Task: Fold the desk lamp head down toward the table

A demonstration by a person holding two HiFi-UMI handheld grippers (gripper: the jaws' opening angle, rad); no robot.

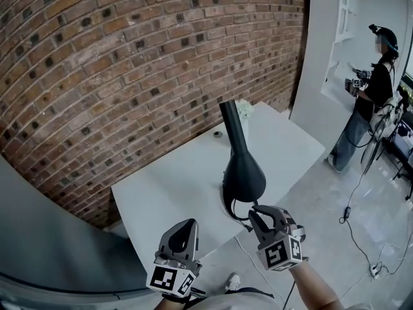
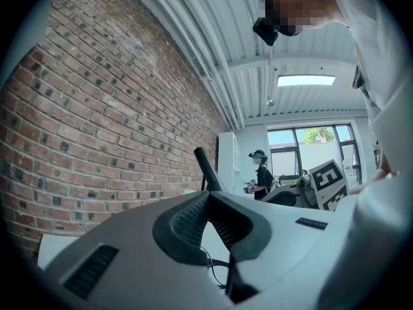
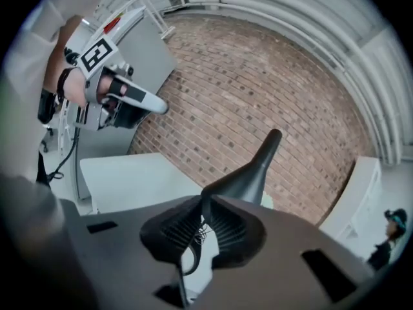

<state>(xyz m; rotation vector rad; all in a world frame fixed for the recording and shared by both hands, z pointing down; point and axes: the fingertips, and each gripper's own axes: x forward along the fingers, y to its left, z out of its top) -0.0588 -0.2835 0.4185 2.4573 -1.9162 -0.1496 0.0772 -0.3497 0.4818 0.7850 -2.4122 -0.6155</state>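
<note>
Right claw (image 1: 253, 210) on the lamp head (image 1: 244, 173)!
My jaws are nearly together, pinching its lower rim at their tips.

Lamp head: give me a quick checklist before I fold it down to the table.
1. Right claw shut on the lamp head rim: ok.
2. Left claw shut, empty, apart from the lamp: ok.
3. How the lamp stands on the table: cannot tell, the head hides it.
4. Cord loops right by the right claw: not ok, may snag.
5. Bystander stands well away from the table: ok.
</note>
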